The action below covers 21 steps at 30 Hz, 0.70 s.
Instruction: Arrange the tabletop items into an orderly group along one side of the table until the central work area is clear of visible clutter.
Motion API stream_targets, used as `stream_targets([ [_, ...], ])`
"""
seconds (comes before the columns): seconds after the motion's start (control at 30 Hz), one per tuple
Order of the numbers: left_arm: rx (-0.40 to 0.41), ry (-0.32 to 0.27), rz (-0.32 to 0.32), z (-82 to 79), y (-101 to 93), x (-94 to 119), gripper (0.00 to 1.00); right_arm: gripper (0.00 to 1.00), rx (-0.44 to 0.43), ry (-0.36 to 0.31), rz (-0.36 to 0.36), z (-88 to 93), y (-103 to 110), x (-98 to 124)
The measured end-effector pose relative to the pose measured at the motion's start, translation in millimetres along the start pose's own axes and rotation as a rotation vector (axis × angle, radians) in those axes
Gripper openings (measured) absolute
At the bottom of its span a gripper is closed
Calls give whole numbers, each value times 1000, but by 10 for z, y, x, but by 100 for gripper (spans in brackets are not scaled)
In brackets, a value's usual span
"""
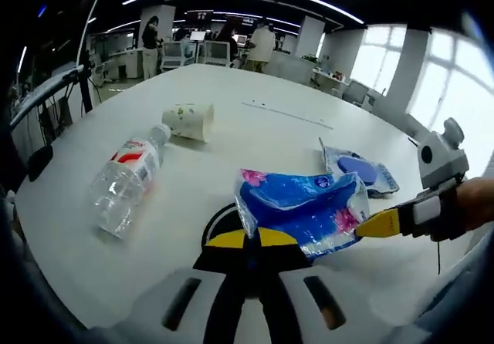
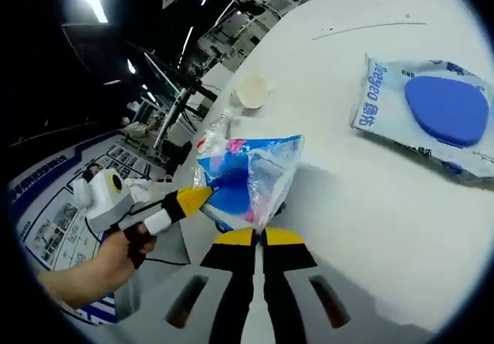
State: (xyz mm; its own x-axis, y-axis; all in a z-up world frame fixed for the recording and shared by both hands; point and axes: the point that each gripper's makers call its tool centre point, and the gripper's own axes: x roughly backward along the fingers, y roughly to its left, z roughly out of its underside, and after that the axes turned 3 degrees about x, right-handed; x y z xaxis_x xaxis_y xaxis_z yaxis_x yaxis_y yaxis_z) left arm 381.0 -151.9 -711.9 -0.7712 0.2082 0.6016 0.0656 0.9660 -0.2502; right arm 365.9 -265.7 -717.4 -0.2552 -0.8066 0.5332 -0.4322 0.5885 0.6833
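Observation:
A blue, crinkled plastic packet [image 1: 305,209] is held up over the white table [image 1: 255,139] by two corners. My left gripper [image 1: 251,238] is shut on its near left corner. My right gripper [image 1: 384,223] comes in from the right, shut on the other corner. In the right gripper view the same packet [image 2: 247,176] hangs between my right gripper [image 2: 258,236] and the left gripper [image 2: 193,197], which a hand holds. A clear water bottle [image 1: 127,182] lies on its side at the left. A paper cup [image 1: 189,120] lies tipped beyond it.
A flat wipes pack with a blue oval lid [image 1: 359,170] [image 2: 432,112] lies on the table past the packet. A thin strip [image 1: 285,112] lies farther back. The cup [image 2: 252,92] and the bottle [image 2: 212,136] sit near the far edge. People work at desks behind.

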Motion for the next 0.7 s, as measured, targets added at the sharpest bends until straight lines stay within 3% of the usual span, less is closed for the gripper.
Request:
stream_targets([
  [0.47,-79,0,122,-46,-614,-74,0,0,-73,-116,-7,-56,-196,557],
  [0.7,-107,13,234,-67,-1072,-171,0,0,-101,-184,33,-91,-411,928],
])
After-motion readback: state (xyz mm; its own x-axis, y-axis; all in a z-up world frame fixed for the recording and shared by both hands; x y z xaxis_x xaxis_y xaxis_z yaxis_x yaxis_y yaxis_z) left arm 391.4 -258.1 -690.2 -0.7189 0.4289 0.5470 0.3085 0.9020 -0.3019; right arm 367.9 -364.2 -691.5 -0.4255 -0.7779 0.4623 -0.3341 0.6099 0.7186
